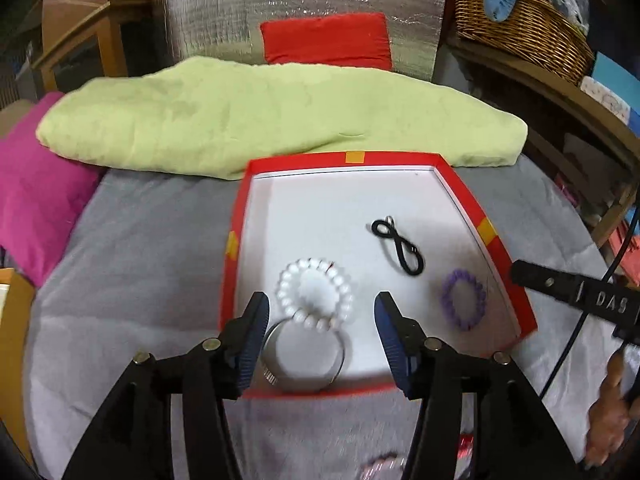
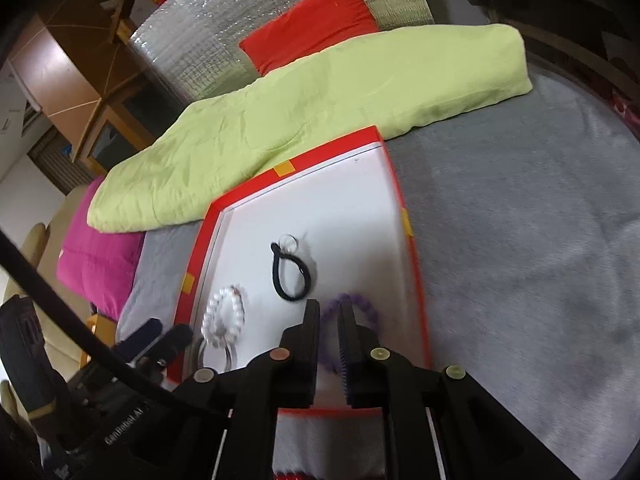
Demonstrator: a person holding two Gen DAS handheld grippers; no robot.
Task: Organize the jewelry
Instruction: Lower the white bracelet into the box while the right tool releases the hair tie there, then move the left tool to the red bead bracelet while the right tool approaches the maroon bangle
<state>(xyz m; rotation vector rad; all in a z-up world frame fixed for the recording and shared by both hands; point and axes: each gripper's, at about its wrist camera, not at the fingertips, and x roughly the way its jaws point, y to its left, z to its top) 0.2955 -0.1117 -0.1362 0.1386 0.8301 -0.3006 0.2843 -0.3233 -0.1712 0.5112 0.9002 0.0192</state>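
Observation:
A red-rimmed white tray point(image 1: 494, 236) point(image 2: 396, 184) lies on a grey blanket. In it are a white bead bracelet point(image 1: 316, 292) point(image 2: 224, 316), a silver bangle point(image 1: 304, 360) point(image 2: 200, 354), a black cord loop with a small ring point(image 1: 396, 246) point(image 2: 290, 268) and a purple bead bracelet point(image 1: 464, 298) point(image 2: 360, 308). My left gripper point(image 1: 322, 340) is open, its fingers on either side of the white bracelet and the bangle. My right gripper point(image 2: 329, 332) is nearly shut and empty, just above the purple bracelet.
A folded green cloth point(image 1: 256, 120) point(image 2: 320, 104) lies behind the tray, touching its far rim. A pink cushion point(image 1: 36, 188) sits left, a red one point(image 1: 326, 40) behind. A wicker basket point(image 1: 524, 28) stands on a shelf at the right.

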